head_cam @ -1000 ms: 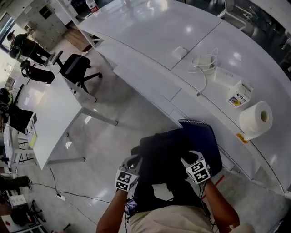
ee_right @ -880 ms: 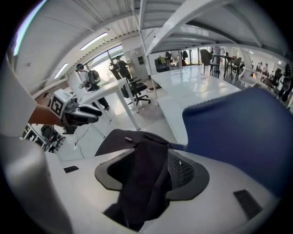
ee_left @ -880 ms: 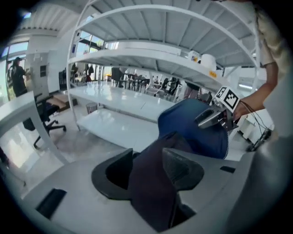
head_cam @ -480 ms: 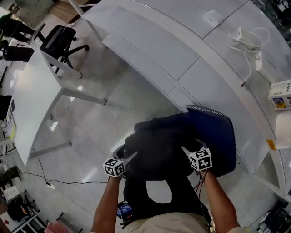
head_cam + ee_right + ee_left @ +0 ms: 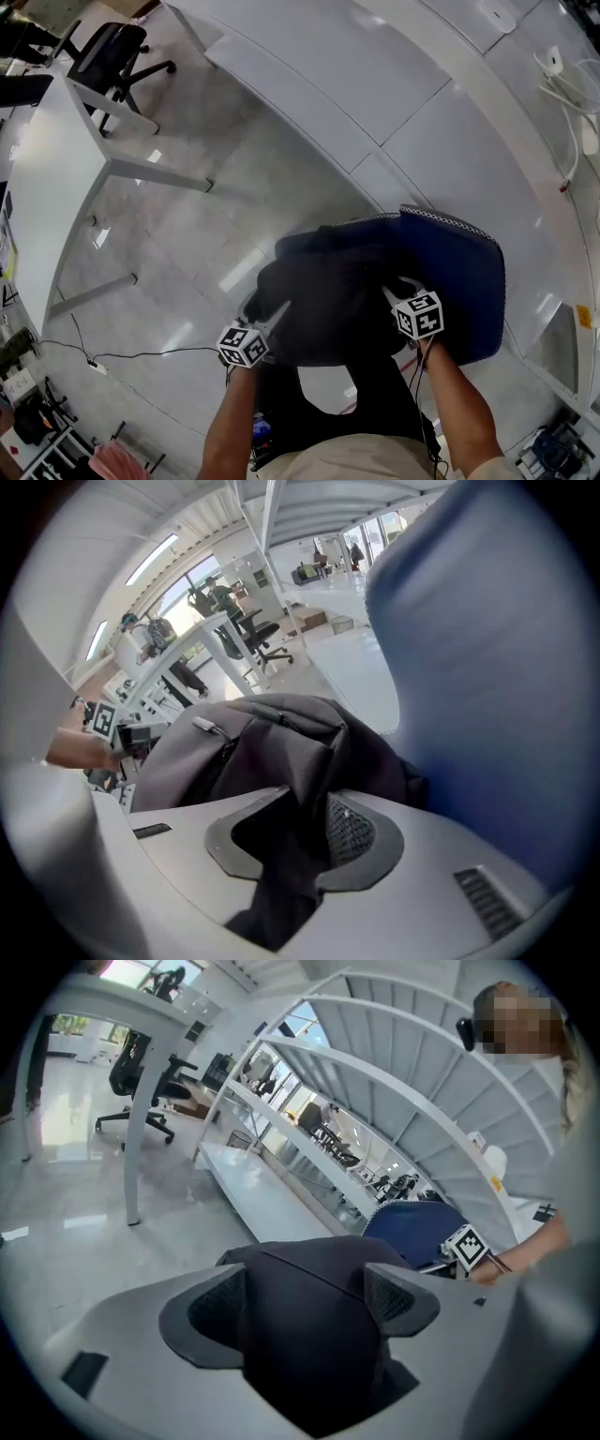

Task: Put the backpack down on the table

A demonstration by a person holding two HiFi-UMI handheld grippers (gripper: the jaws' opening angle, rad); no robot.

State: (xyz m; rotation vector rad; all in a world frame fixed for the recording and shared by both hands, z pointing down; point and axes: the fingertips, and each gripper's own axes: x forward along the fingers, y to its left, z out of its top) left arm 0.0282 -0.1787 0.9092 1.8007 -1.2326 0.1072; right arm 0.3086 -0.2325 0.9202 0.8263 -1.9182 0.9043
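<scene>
A black backpack (image 5: 328,300) rests against the blue chair (image 5: 464,281) in front of the long white table (image 5: 375,84). My left gripper (image 5: 272,317) is at its left side. In the left gripper view its jaws are opening and stand wide at my left gripper (image 5: 305,1302), with the backpack's bulk (image 5: 309,1335) between the pads. My right gripper (image 5: 394,289) is at the bag's right side, next to the chair back (image 5: 487,667). Its jaws are closing, and at my right gripper (image 5: 300,832) a fold of the backpack (image 5: 253,742) is pinched against the pad.
A smaller white desk (image 5: 47,187) and a black office chair (image 5: 108,52) stand at the left across glossy floor. A cable (image 5: 122,354) runs over the floor near my left arm. White cords (image 5: 572,103) lie on the long table at the right.
Both grippers and the backpack have sunk toward the blue chair. The head view has tipped down, so the paper roll and box on the table have left the picture.
</scene>
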